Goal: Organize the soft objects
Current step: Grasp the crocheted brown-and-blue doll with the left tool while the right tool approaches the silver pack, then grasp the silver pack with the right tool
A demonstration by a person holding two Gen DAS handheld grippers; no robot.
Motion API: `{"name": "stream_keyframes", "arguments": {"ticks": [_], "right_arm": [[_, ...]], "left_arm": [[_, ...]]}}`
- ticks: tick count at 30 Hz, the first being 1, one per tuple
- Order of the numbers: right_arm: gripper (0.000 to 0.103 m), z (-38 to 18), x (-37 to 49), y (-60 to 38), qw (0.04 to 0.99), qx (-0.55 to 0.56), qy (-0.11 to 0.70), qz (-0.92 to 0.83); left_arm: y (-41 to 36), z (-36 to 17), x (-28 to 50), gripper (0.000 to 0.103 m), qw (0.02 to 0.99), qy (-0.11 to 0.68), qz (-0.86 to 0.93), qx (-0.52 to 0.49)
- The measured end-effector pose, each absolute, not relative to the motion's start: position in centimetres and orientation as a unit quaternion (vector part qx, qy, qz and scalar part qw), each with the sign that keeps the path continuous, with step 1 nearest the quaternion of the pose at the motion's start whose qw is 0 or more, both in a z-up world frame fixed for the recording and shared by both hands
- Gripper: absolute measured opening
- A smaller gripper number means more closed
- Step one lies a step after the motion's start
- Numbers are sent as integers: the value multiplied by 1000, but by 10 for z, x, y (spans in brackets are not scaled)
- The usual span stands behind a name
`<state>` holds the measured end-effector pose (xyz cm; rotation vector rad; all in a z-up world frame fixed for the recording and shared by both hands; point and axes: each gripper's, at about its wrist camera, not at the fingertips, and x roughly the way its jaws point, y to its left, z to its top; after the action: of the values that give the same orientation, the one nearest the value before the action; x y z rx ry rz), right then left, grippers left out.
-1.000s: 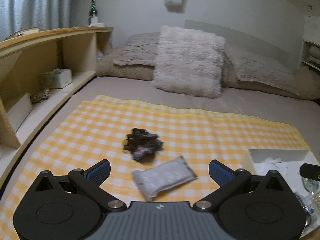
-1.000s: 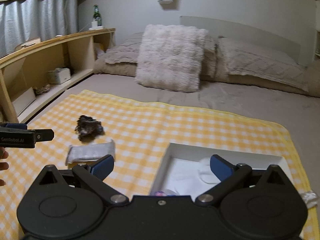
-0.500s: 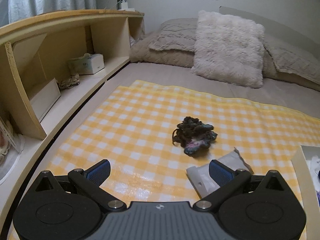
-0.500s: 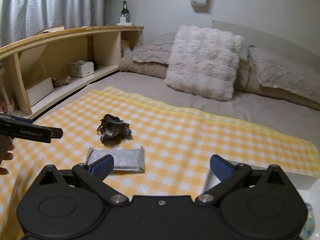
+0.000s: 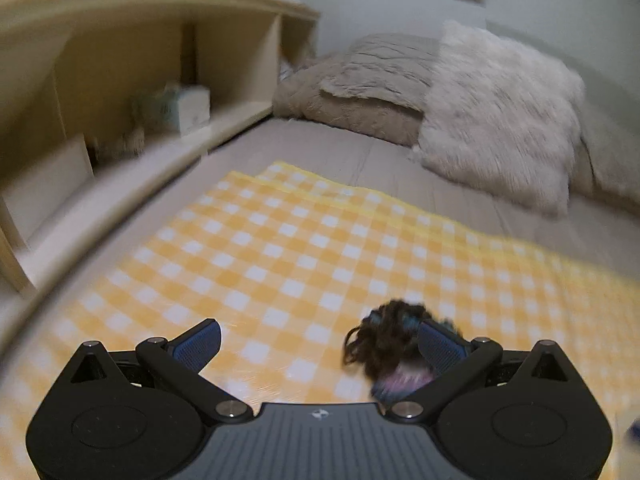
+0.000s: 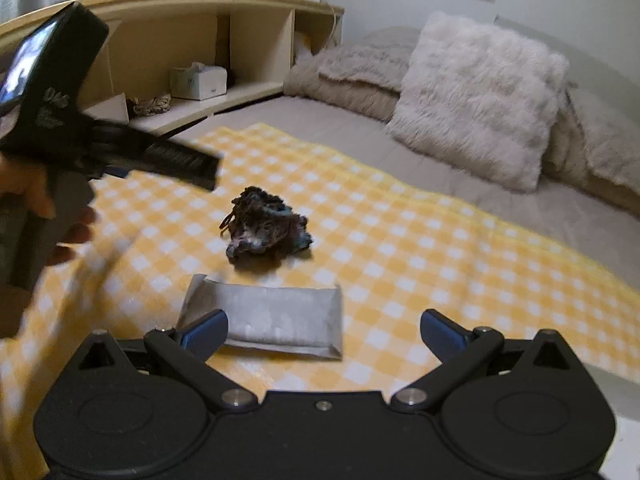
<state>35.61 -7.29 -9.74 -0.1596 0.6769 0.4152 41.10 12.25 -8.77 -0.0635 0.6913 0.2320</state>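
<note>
Setting: bedroom, with a yellow checked cloth spread over a grey bed; both views looked along the cloth toward the pillows.
Right gripper: nearest in its own view, low over the near edge of the cloth, blue-padded fingers spread wide apart and holding nothing.
Grey pouch: lay flat on the cloth just ahead of the right gripper, long axis running left to right across the view; its left end sat behind the left finger pad, its right end stopped short of the right pad.
Dark tangled bundle: a soft clump of brown yarn-like material with teal and pink bits, resting on the cloth just beyond the pouch, close to it but apart.
Left gripper: fingers wide apart and empty; in its own blurred view the bundle sat off-centre, against the right finger pad rather than midway between the fingers.
Nearer tool: judged, the left gripper was closer to the bundle, the right gripper closer to the pouch.
Person's hand: gripped the left tool's handle at the left of the right wrist view, raised above the cloth.
Further back: a fluffy white pillow against beige bedding.
Farthest: a wooden shelf unit along the left wall, holding a tissue box.
</note>
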Motion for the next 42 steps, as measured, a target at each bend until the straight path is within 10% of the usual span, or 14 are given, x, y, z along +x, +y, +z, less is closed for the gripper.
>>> {"name": "stream_keyframes", "arguments": {"ticks": [11,28,42], "right_arm": [[103,-144,424,-17,920,-53,350,165],[103,-147,398,-93,868,-42,462,178],[103,-154,395,-53,864,40,470,175]], "left_arm": [[154,-121,457,103,923,335,114,-149],[90,-150,485,101,923,382,28,-38],[53,-163,484,69,907,417,10,60]]}}
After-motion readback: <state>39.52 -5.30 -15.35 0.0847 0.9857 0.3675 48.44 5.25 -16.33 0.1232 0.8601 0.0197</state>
